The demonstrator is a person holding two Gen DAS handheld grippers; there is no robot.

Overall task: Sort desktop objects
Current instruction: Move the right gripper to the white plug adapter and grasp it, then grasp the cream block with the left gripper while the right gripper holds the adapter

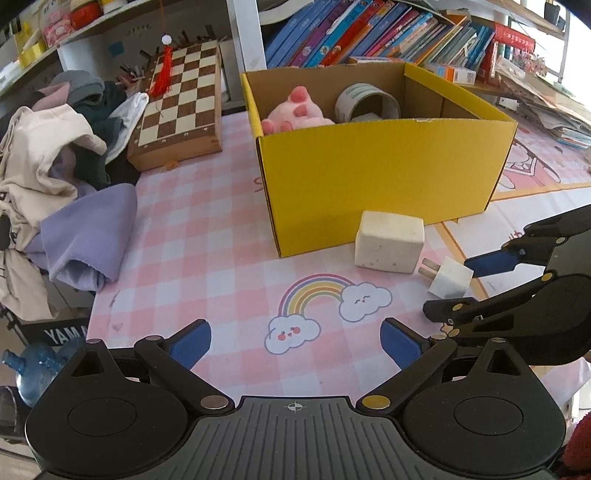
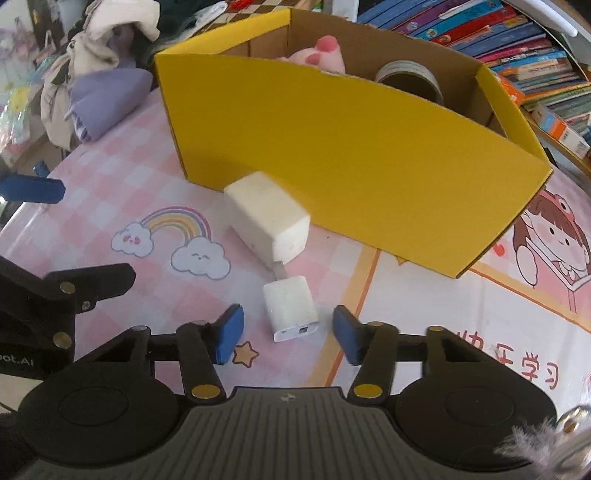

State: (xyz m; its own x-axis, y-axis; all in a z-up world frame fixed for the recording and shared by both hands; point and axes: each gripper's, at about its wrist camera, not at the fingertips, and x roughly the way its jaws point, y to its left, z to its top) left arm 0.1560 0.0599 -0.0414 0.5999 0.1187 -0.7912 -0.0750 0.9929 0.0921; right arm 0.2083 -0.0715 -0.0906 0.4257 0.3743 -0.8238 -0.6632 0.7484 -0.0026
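Observation:
A yellow cardboard box (image 1: pixel 384 166) (image 2: pixel 332 147) stands on the pink checked mat, holding a pink plush toy (image 1: pixel 295 112) (image 2: pixel 321 55) and a tape roll (image 1: pixel 367 101) (image 2: pixel 410 77). In front of it lie a large white block (image 1: pixel 388 242) (image 2: pixel 266 218) and a small white plug charger (image 1: pixel 448 277) (image 2: pixel 291 308). My right gripper (image 2: pixel 288 338) (image 1: pixel 454 291) is open, its fingers on either side of the charger's near end, apart from it. My left gripper (image 1: pixel 295 343) is open and empty over the rainbow print.
A heap of clothes (image 1: pixel 62 184) (image 2: pixel 99 66) lies at the left. A chessboard (image 1: pixel 181 103) leans behind it. Books (image 1: pixel 369 33) (image 2: pixel 517 44) fill the shelf behind the box. A blue water bottle (image 1: pixel 33 369) stands below the table's left edge.

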